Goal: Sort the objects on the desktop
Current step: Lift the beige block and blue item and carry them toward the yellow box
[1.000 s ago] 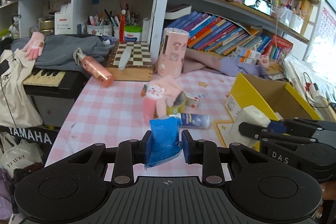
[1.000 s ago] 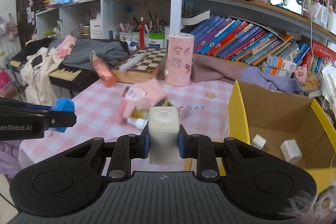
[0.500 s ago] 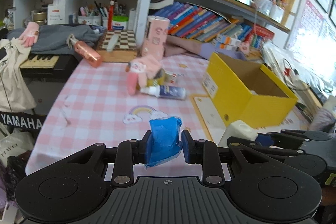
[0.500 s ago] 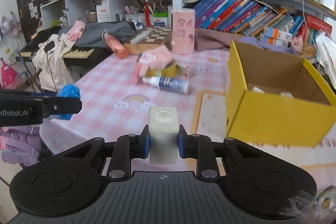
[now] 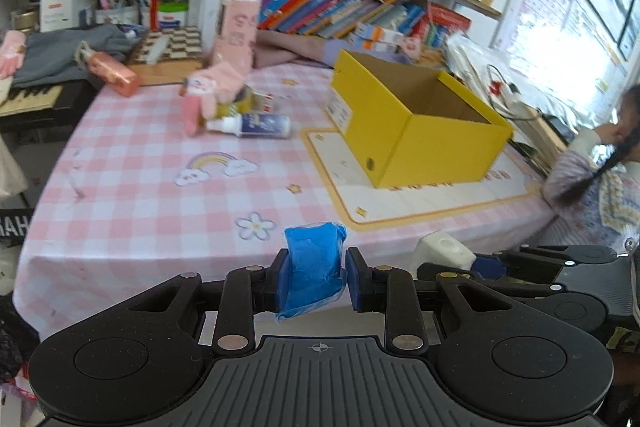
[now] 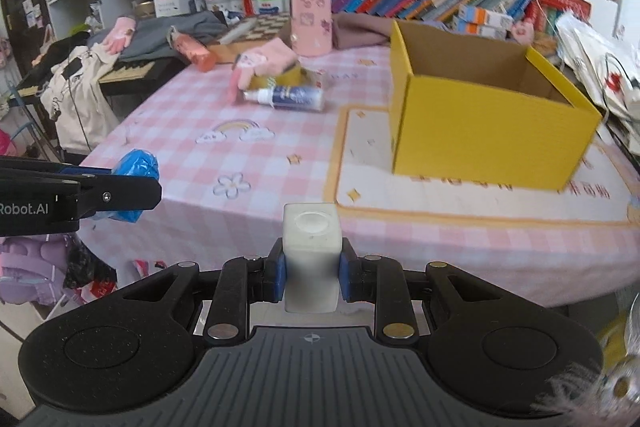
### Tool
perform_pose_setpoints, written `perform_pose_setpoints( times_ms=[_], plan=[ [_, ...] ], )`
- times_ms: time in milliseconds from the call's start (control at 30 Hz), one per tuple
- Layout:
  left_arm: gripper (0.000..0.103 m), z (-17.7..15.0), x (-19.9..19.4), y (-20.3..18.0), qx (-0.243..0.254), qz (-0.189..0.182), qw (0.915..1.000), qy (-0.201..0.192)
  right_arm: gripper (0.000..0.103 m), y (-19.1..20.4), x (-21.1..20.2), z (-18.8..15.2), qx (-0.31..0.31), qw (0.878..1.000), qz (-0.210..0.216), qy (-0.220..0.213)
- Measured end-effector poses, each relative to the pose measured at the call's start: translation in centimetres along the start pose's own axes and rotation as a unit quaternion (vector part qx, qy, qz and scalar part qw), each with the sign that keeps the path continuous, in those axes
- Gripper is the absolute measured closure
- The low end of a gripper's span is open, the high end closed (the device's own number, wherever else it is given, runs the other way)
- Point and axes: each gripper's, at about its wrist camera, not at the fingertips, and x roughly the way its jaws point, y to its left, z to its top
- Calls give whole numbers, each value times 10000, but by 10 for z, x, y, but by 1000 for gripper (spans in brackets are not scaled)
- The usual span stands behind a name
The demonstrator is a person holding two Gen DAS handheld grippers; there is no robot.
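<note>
The left gripper (image 5: 313, 279) is clenched on a blue packet (image 5: 314, 269), which sits squeezed between its two pads and sticks out above them. The right gripper (image 6: 312, 273) grips a white cube-shaped block (image 6: 312, 255) in the same way, upright between the pads. Both grippers hang in front of the near edge of the pink checked table (image 6: 280, 163). The open yellow box (image 6: 480, 123) stands on the table's right side, well apart from both.

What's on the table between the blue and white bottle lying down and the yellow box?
Nothing stands there: in the right wrist view, only bare pink checked tablecloth separates the bottle from the yellow box.
</note>
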Motion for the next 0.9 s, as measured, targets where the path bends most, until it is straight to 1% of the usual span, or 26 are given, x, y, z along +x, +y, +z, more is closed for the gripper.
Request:
perform_pose_setpoints(
  times_ms=[200, 467, 700, 900],
  plan=[
    [76, -3, 16, -20, 294, -399, 9981, 358, 80, -6, -8, -13, 76, 9993, -304, 200],
    [76, -3, 36, -57, 917, -956, 9892, 621, 80, -30, -22, -29, 496, 9952, -769, 342],
    [76, 0, 48, -79, 1153, -1195, 9832, 753, 80, -51, -28, -36, 803, 9907, -987, 486],
    [76, 3, 66, -91, 1106, -1309, 9800, 1007, 80, -65, -23, -36, 724, 9909, -944, 631]
  ],
)
